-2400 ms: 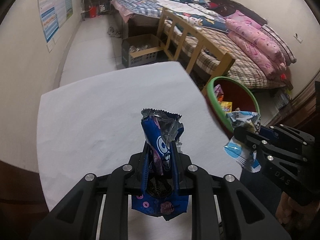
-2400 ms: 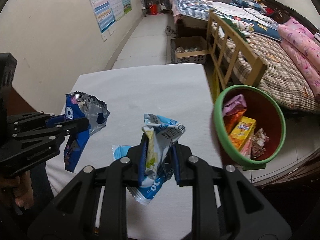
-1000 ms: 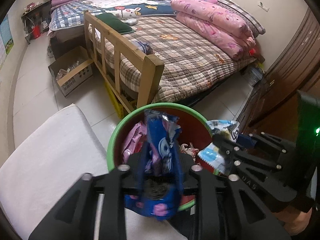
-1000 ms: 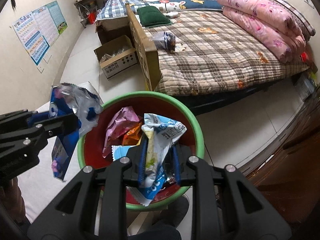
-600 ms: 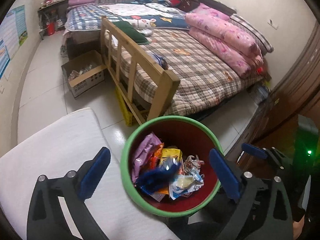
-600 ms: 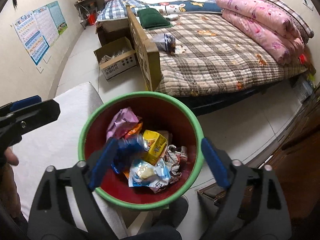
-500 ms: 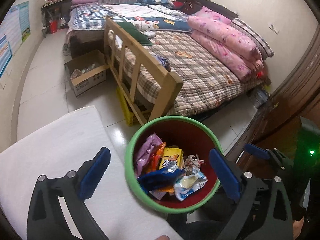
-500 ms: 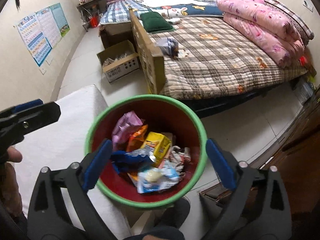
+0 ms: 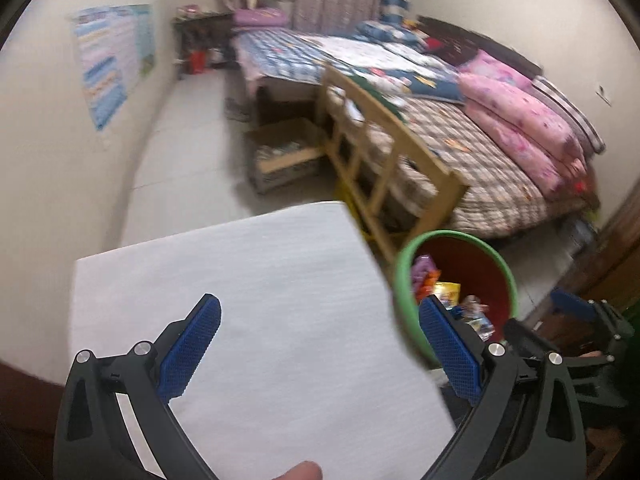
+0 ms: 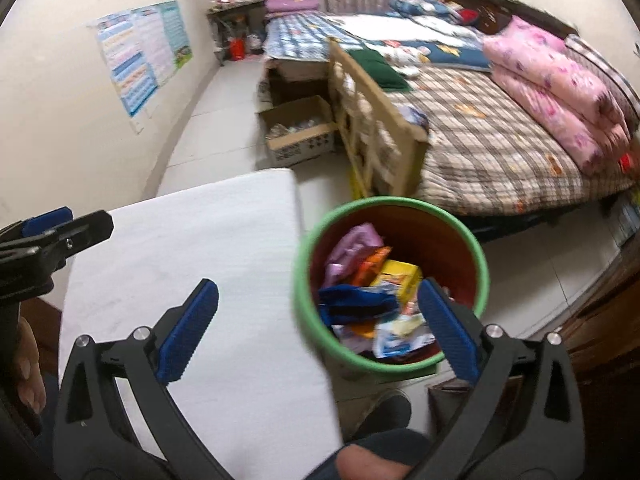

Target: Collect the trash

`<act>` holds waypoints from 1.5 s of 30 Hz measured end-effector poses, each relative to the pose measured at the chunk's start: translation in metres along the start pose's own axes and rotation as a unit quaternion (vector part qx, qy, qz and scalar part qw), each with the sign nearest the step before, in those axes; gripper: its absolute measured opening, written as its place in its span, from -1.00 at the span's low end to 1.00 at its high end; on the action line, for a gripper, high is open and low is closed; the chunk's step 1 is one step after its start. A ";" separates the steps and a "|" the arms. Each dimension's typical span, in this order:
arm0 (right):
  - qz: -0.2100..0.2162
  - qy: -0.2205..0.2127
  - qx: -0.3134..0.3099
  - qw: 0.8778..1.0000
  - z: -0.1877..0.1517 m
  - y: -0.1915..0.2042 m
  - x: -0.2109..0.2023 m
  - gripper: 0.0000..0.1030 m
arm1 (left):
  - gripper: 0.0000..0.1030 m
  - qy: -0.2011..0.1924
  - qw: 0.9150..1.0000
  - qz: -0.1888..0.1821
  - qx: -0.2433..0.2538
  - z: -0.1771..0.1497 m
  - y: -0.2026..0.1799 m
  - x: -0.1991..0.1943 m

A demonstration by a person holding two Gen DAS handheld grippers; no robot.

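The bed (image 10: pixel 500 140) fills the far side of the room, a plaid quilt laid flat with puffy pink bedding (image 10: pixel 560 92) rolled along its edge and a slatted wooden footboard (image 10: pixel 376 128) at my end. Nearer, the bench (image 9: pixel 248 300) is a flat rectangle under a white, faintly ribbed cover, and its top is bare. Just beside its right edge stands the bin (image 10: pixel 476 248), round, with a smooth green rim and a red inside, holding a heap of crinkly wrappers (image 10: pixel 372 292): purple, orange, yellow, and on top a dark blue one and a pale blue one. A cardboard box (image 10: pixel 300 136) sits open on the tiled floor past the bench, and a glossy poster (image 10: pixel 140 52) hangs on the left wall. My left claw (image 9: pixel 320 348) stands wide open over the bench, its ridged blue pads (image 9: pixel 192 344) with nothing between them. My right claw (image 10: pixel 320 328) is open too, its jaws spreading the last bit wider, empty, half over the bin. A second ago each claw pinched a wrapper above the bin; both wrappers now lie inside it, and both claws have drawn back toward the bench.
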State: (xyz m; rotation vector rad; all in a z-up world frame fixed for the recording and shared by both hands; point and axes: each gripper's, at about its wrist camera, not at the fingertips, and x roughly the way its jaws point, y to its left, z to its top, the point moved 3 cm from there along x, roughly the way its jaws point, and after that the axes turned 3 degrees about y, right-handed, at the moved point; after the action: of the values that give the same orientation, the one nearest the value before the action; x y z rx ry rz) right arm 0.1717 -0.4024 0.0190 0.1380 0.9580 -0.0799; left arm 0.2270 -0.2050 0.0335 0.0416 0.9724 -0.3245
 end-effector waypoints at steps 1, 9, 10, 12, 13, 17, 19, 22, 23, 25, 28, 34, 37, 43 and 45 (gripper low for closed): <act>0.007 -0.003 -0.005 1.000 -0.002 0.012 -0.004 0.90 | 0.84 -0.005 1.000 0.010 -0.008 -0.008 0.015 -0.011; 0.052 -0.042 -0.051 0.996 -0.021 0.100 -0.039 0.90 | 0.84 -0.067 0.994 0.076 -0.037 -0.060 0.089 -0.084; 0.056 -0.048 -0.059 0.996 -0.024 0.110 -0.044 0.90 | 0.84 -0.070 0.993 0.083 -0.037 -0.064 0.093 -0.088; 0.060 -0.060 -0.069 0.994 -0.028 0.125 -0.053 0.91 | 0.84 -0.081 0.991 0.097 -0.044 -0.077 0.106 -0.102; 0.060 -0.067 -0.075 0.993 -0.030 0.134 -0.058 0.91 | 0.84 -0.088 0.990 0.098 -0.047 -0.082 0.112 -0.109; 0.057 -0.086 -0.083 0.991 -0.039 0.154 -0.072 0.91 | 0.84 -0.109 0.987 0.104 -0.051 -0.101 0.120 -0.129; 0.054 -0.097 -0.086 0.990 -0.043 0.162 -0.078 0.91 | 0.85 -0.116 0.984 0.129 -0.044 -0.109 0.121 -0.137; 0.052 -0.109 -0.088 0.989 -0.049 0.170 -0.087 0.91 | 0.85 -0.133 0.981 0.130 -0.053 -0.119 0.125 -0.151; 0.052 -0.112 -0.088 0.988 -0.050 0.171 -0.089 0.91 | 0.84 -0.134 0.981 0.128 -0.060 -0.121 0.126 -0.154; 0.051 -0.121 -0.088 0.987 -0.054 0.172 -0.095 0.91 | 0.85 -0.142 0.978 0.138 -0.072 -0.128 0.130 -0.160; 0.053 -0.135 -0.083 0.986 -0.058 0.173 -0.102 0.91 | 0.84 -0.152 0.975 0.144 -0.073 -0.133 0.131 -0.165; 0.053 -0.152 -0.083 0.983 -0.060 0.174 -0.111 0.91 | 0.84 -0.159 0.973 0.147 -0.074 -0.139 0.129 -0.172; 0.055 -0.154 -0.087 0.983 -0.062 0.175 -0.111 0.91 | 0.84 -0.158 0.974 0.146 -0.073 -0.136 0.128 -0.172; 0.059 -0.155 -0.087 0.982 -0.065 0.177 -0.113 0.91 | 0.85 -0.157 0.974 0.151 -0.066 -0.134 0.127 -0.171; 0.059 -0.156 -0.086 0.982 -0.065 0.177 -0.114 0.91 | 0.85 -0.158 0.973 0.156 -0.064 -0.134 0.125 -0.171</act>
State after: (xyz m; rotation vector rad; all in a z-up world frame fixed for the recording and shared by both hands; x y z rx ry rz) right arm 0.0768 -0.2172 0.0899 0.0211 0.6391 0.0884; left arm 0.0665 -0.0188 0.0836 0.0235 0.6546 0.0226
